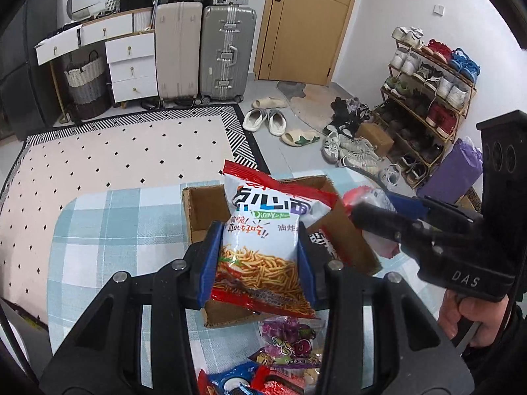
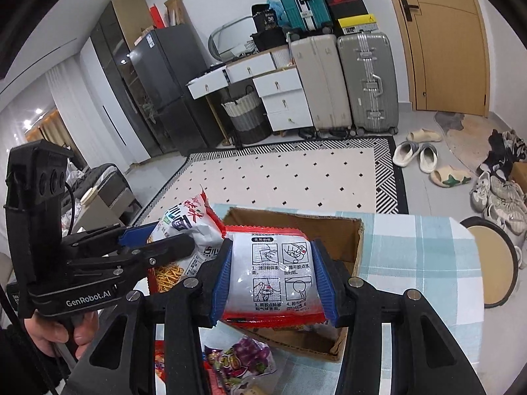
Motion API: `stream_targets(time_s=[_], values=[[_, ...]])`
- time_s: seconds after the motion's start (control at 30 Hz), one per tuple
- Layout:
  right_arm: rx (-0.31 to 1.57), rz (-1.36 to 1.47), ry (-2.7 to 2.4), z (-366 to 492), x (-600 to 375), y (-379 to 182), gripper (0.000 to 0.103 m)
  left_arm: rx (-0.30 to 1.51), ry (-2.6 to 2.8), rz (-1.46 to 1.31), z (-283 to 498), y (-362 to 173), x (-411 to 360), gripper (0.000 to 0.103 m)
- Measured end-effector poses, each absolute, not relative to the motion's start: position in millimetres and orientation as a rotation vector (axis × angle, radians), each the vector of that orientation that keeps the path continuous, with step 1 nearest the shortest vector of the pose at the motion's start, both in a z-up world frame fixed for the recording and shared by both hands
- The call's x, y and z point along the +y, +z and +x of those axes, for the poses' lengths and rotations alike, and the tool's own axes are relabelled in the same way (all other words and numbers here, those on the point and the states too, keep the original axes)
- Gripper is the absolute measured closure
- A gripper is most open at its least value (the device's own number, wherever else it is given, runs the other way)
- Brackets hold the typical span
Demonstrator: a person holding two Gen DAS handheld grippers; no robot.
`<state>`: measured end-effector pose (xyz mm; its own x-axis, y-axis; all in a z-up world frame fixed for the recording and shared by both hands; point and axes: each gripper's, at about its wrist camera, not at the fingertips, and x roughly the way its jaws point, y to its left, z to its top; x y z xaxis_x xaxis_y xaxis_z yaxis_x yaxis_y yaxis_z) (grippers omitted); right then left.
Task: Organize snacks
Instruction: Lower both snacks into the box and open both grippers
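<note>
as both jaws pinch bags [image 1: 263, 247] [image 2: 273, 276] over the box [image 1: 204, 204], you risk them colliding or catching its rim.

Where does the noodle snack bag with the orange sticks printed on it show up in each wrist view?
Left wrist view: the noodle snack bag is at centre, clamped between the left gripper fingers, above the cardboard box.
Right wrist view: the same bag is left of centre, held by the left gripper that enters from the left.
Shared landmark: the cardboard box on the checked tablecloth.
</note>
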<state>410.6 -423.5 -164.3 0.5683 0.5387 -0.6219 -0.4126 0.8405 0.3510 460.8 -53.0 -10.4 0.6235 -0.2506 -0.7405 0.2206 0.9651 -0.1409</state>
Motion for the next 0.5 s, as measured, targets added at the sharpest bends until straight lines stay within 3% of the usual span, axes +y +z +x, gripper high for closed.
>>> stream_targets(time_s=[0.4, 0.5], values=[[0.878, 0.149, 0.56, 437.5, -411.4, -215.9, 0.057, 0.948, -0.271, -0.024, 492.0, -84.7, -52.2, 0.064], [0.883, 0.11, 0.552, 440.2, -407.0, -221.1, 0.051, 0.939, -0.256, -0.022, 494.0, -90.4, -50.5, 0.064]])
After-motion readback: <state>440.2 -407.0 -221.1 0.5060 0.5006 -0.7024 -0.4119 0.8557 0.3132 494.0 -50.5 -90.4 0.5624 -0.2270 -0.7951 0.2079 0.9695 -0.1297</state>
